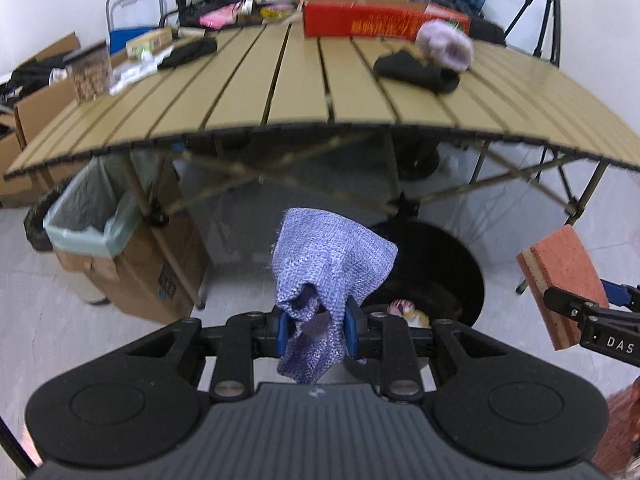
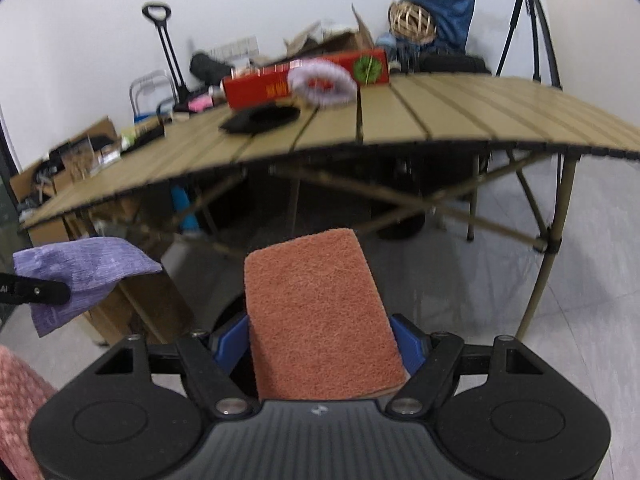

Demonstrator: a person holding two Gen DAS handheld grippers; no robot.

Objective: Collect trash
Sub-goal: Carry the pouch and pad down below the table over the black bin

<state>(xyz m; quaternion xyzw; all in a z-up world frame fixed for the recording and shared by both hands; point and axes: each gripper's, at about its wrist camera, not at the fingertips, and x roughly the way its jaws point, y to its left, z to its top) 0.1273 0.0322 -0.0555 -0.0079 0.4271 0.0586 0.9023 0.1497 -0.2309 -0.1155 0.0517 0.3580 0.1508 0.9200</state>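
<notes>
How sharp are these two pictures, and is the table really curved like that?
Left wrist view: purple cloth fairly sharp, slatted table slightly smeared. Right wrist view: orange sponge crisp, table clutter blurred. The bowed table edge in both is fisheye distortion.

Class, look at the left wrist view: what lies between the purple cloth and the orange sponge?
Part of the black bin's open mouth, then bare pale floor; the purple cloth and orange sponge stay apart.

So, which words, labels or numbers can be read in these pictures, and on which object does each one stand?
"DAS": white letters on the right gripper finger, cut off by the picture edge.
Red box on the table: yellow print, too blurred to read.
Cardboard box under the table: dark print, too blurred.
</notes>
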